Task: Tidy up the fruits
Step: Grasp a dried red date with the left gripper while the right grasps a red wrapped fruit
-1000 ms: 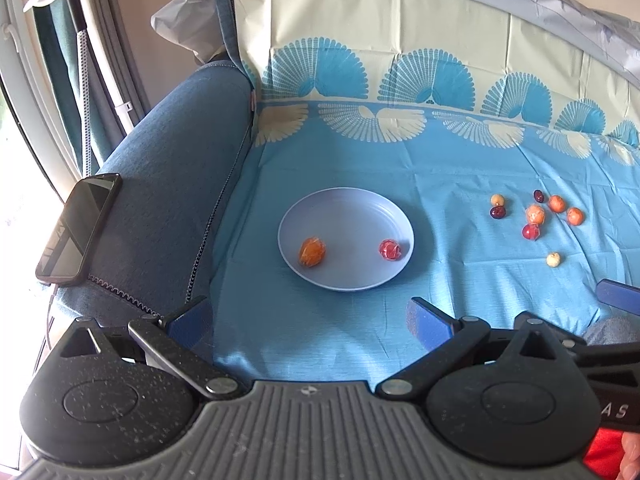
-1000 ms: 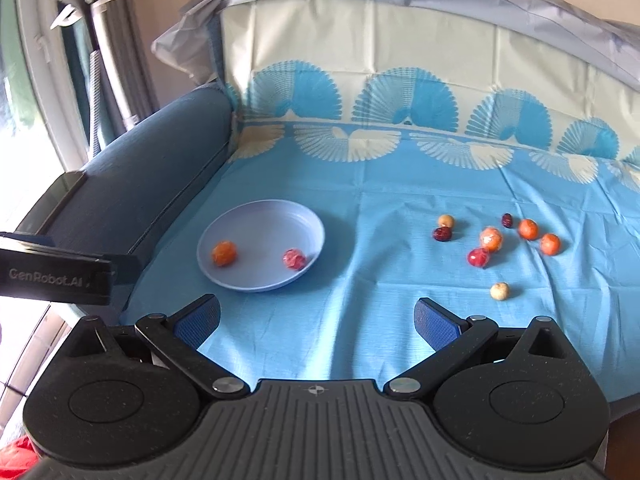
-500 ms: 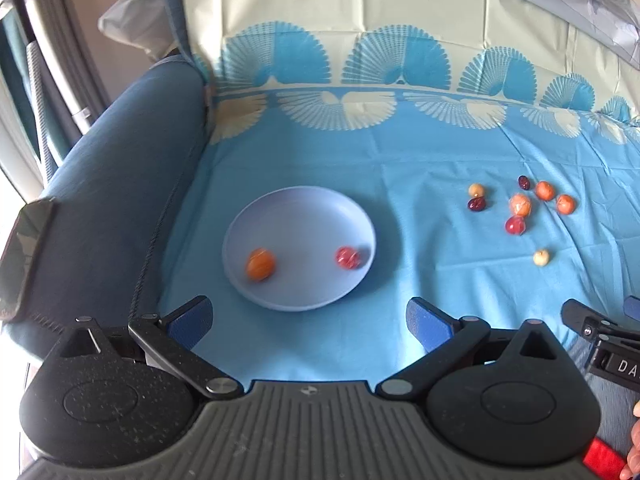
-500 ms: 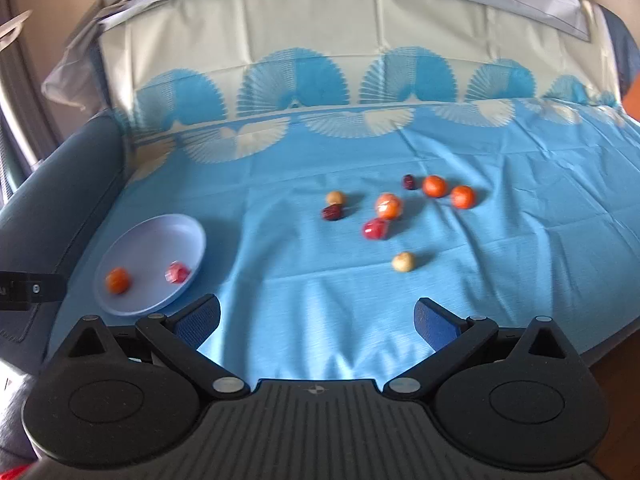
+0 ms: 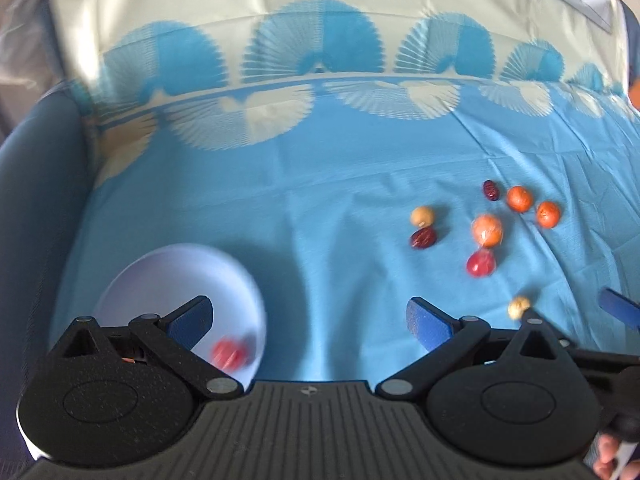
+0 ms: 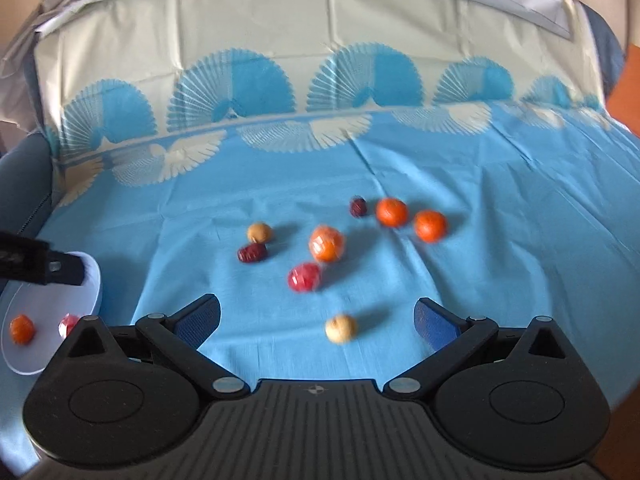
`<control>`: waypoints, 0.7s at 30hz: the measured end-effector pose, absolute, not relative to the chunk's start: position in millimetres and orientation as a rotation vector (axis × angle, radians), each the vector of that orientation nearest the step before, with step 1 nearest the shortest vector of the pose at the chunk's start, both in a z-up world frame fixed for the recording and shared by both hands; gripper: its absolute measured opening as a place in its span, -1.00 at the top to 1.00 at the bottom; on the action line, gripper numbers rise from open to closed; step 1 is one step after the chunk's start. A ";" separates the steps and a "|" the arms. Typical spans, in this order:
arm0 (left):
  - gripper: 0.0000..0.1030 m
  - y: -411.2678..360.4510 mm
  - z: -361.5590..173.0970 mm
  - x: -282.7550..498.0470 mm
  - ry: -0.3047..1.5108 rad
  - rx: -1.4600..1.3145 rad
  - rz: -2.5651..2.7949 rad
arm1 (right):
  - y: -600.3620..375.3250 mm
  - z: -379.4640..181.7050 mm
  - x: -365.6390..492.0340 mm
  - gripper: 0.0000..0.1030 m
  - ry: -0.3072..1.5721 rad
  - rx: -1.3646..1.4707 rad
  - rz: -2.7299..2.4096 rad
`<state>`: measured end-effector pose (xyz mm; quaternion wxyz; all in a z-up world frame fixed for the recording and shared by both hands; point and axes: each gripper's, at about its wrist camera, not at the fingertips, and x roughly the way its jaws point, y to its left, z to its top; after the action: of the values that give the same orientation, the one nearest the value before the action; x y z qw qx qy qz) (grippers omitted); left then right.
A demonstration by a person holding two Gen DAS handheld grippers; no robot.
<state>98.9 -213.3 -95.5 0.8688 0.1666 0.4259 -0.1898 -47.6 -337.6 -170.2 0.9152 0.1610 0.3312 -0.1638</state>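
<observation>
Eight small fruits are being counted loose on the blue cloth (image 6: 480, 280): three round orange fruits (image 6: 391, 211), (image 6: 429, 225), (image 6: 327, 243), one of them wrapped in shiny film; one red film-wrapped fruit (image 6: 305, 277); two dark red wrinkled dates (image 6: 251, 253), (image 6: 358, 207); two pale tan round fruits (image 6: 259, 232), (image 6: 340, 328). One pale lilac round plate (image 6: 94, 276) is being counted, holding two fruits: one orange (image 6: 21, 329), one red (image 6: 68, 323).

Cloth cover (image 6: 480, 200): thin blue sheet, creased, faint sheen. Plate (image 5: 168, 276): smooth pale plastic, matt. Wrapped red fruit (image 6: 305, 277): glossy crinkled film. Wrapped orange fruit (image 6: 327, 243): same film. Right gripper (image 6: 316, 320): matt black speckled plastic, ribbed base, blue pads (image 6: 432, 324).
</observation>
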 end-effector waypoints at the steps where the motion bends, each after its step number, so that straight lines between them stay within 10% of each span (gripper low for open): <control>1: -0.99 -224.5 -103.6 107.4 0.896 0.363 -0.419 | -341.4 -178.3 -34.7 -0.99 0.696 0.301 -0.320; 21: -0.99 -321.3 -217.9 202.8 1.014 0.453 -0.651 | -367.8 -261.1 51.5 -0.99 0.796 0.226 -0.335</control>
<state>202.8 -321.3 -217.9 0.7999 0.2112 0.4729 -0.3033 51.5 -367.8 -261.1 0.9021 0.1091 0.3847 -0.1619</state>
